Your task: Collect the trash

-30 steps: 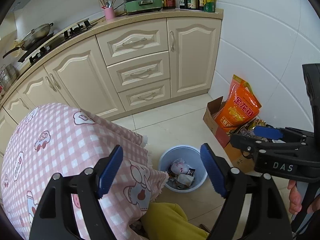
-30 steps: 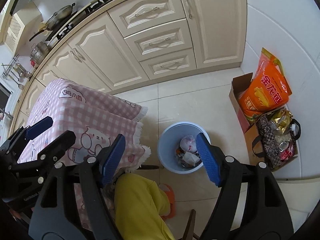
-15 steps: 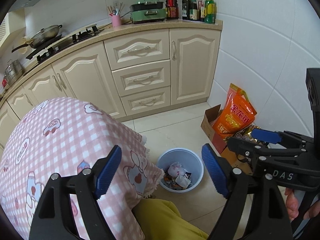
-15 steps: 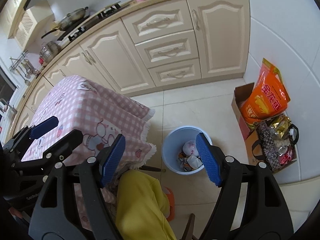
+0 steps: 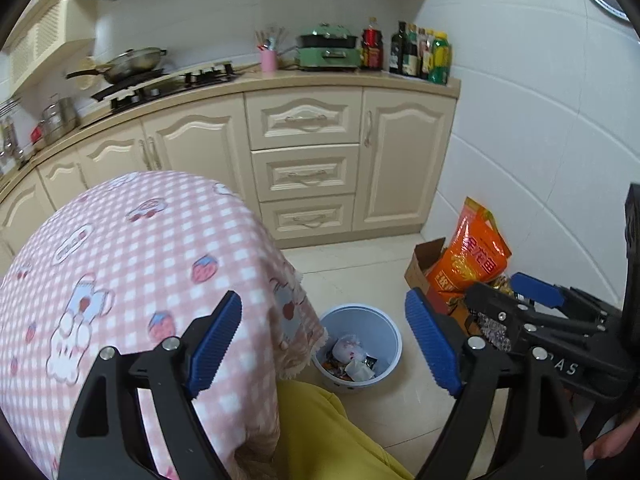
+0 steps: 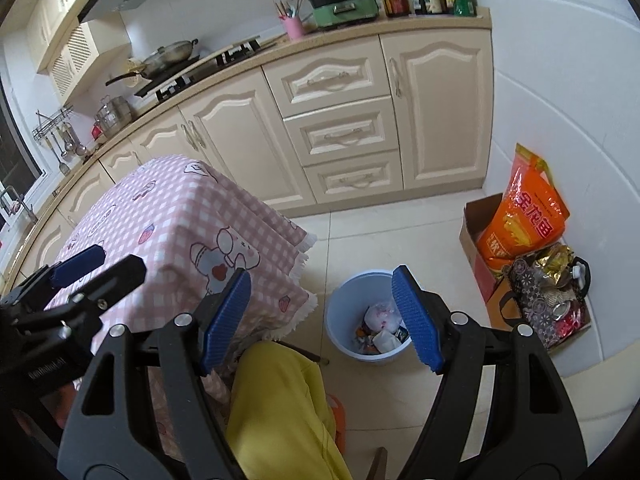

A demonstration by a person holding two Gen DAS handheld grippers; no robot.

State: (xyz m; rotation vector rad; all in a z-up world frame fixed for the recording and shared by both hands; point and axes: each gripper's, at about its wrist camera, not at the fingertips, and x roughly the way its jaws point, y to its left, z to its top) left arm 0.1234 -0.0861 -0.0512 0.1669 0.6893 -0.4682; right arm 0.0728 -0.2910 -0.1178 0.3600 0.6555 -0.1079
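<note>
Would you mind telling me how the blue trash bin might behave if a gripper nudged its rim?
The blue trash bin looks like thin plastic, so probably light. Only partly filled, it would likely slide across the glossy floor tiles or tip.

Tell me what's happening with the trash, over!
Left gripper open, empty. Right gripper open, empty. Round pale blue plastic trash bin on the floor, wrappers inside. Pink checkered tablecloth hangs beside it; nothing blocking.

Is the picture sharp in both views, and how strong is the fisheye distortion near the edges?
Left wrist view: mostly sharp; the blue bin is clear, the counter bows strongly, the corners are black. Right wrist view: equally sharp; cabinets lean and curve, the orange bag stays readable, and light is soft, without hard glare.
</note>
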